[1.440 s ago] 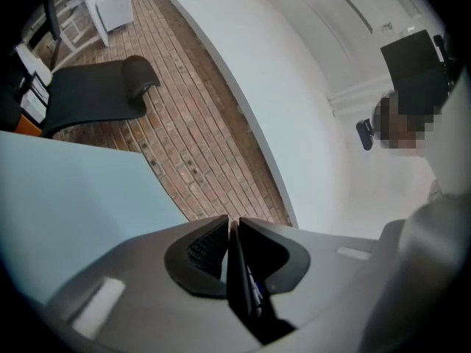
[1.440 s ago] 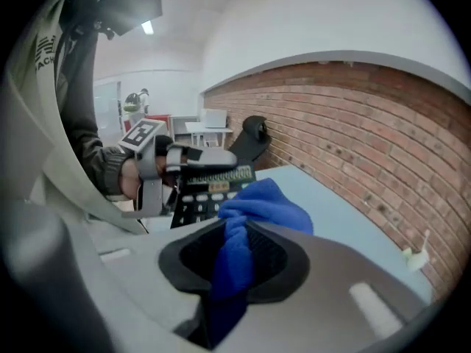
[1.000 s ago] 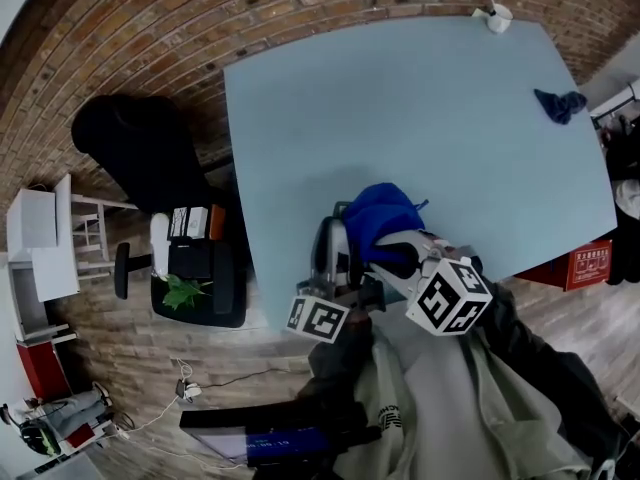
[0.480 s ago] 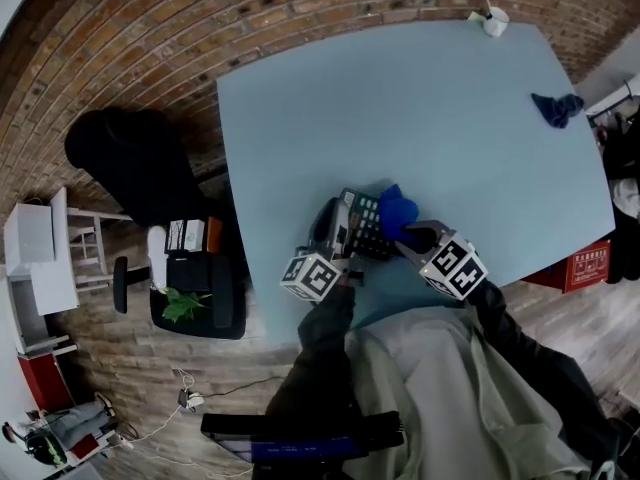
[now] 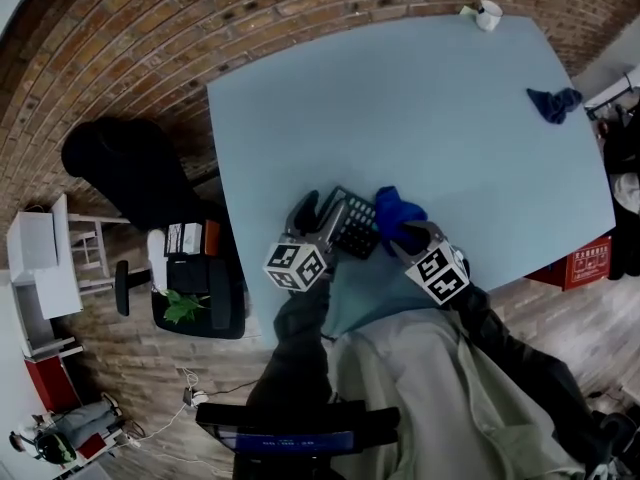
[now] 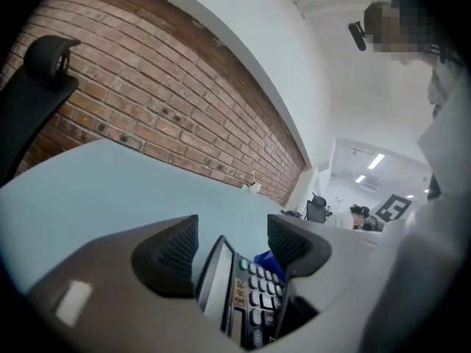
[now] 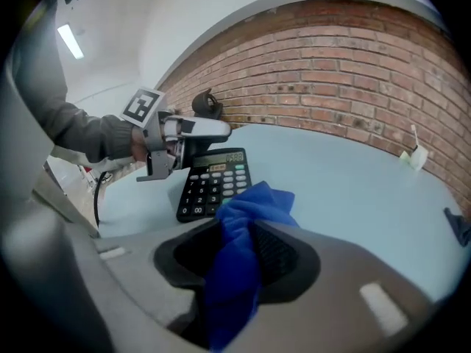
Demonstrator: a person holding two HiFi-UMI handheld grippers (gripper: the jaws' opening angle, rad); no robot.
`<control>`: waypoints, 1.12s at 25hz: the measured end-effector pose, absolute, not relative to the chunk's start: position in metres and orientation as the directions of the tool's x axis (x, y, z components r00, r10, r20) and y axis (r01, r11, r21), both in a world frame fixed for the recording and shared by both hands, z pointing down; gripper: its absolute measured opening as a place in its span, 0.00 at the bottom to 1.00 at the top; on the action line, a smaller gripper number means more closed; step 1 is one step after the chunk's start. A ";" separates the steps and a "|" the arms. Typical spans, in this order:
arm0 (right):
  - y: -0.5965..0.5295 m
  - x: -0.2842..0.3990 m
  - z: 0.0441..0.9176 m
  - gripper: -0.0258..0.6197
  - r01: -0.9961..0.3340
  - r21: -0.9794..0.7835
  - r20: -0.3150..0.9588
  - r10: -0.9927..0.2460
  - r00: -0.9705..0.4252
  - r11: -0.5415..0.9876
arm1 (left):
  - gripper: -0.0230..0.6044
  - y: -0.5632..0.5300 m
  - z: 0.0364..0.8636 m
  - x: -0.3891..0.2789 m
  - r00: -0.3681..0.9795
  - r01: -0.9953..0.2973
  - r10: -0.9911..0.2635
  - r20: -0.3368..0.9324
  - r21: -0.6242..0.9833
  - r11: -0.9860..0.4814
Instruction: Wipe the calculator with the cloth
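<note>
A black chair (image 5: 120, 158) is seen at left against the brick wall (image 5: 150, 28). On the pale blue surface (image 5: 430, 108), lower centre, the calculator (image 5: 352, 226) is flanked, unpressed, by the left gripper's (image 5: 318, 216) fingers, just opened wide. The cloth (image 5: 398, 211), at the calculator's edge, is loosely straddled by the right gripper's (image 5: 402, 236) fingers, just opened further. A second cloth (image 5: 555, 101) is seen upper right.
</note>
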State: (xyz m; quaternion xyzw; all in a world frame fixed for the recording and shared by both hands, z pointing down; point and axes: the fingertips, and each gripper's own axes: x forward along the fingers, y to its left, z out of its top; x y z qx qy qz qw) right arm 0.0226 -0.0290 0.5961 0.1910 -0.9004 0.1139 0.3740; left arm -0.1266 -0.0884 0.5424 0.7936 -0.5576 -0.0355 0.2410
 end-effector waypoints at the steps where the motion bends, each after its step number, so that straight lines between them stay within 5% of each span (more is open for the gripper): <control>1: -0.033 0.027 0.598 0.26 -0.438 -0.040 0.727 -0.274 -0.629 0.898 | 0.50 -0.085 0.542 -0.131 0.363 -0.879 -0.905 0.221 0.404 -0.253; 7: -0.052 0.049 0.572 0.31 -0.503 0.063 0.686 -0.404 -0.605 0.862 | 0.57 -0.049 0.514 -0.167 0.260 -0.942 -0.945 0.197 0.268 -0.203; 12: -0.043 0.052 0.524 0.15 -0.522 0.098 0.544 -0.484 -0.685 0.848 | 0.07 0.013 0.481 -0.206 0.096 -0.891 -0.994 0.056 0.450 -0.060; 13: -0.038 0.050 0.516 0.12 -0.517 0.089 0.519 -0.483 -0.705 0.851 | 0.04 0.025 0.481 -0.207 0.080 -0.871 -0.996 0.050 0.489 -0.045; 15: -0.024 0.043 0.506 0.04 -0.493 0.056 0.482 -0.455 -0.749 0.869 | 0.04 0.045 0.484 -0.200 0.083 -0.829 -0.995 0.049 0.558 -0.042; 28: 0.008 -0.004 0.516 0.04 -0.383 -0.112 0.476 -0.290 -0.831 0.917 | 0.04 0.057 0.495 -0.118 0.228 -0.714 -0.973 0.031 0.685 -0.145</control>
